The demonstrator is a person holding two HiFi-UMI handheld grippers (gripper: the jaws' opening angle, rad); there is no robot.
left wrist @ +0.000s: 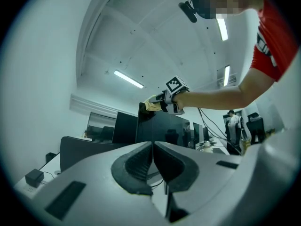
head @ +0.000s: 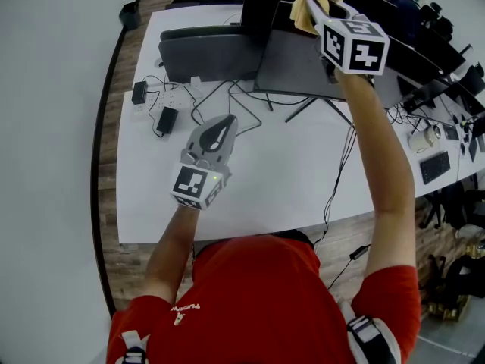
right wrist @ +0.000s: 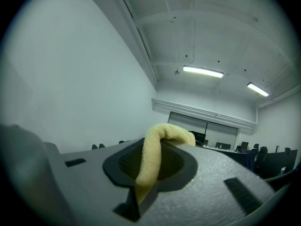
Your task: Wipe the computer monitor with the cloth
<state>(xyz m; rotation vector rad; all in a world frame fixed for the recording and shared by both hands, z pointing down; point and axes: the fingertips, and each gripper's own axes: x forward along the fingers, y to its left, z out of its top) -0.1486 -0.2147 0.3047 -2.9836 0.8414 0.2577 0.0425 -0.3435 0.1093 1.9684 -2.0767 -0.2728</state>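
Note:
A dark monitor (head: 299, 63) stands at the back of the white desk (head: 265, 180). My right gripper (head: 327, 10) is raised to the monitor's top edge and is shut on a yellow cloth (head: 307, 7). The cloth (right wrist: 153, 159) fills the gap between the jaws in the right gripper view. My left gripper (head: 221, 126) hovers over the desk in front of the monitor, shut and holding nothing. From the left gripper (left wrist: 153, 161) I see the monitor (left wrist: 162, 126) with the cloth (left wrist: 153, 105) pressed at its upper corner.
A second dark monitor (head: 204, 51) stands left of the first. A power strip with adapters (head: 163, 101) and loose cables (head: 242, 101) lie at the back left. More cables (head: 341, 165) hang over the desk's near right edge. Other desks with gear (head: 432, 139) stand at the right.

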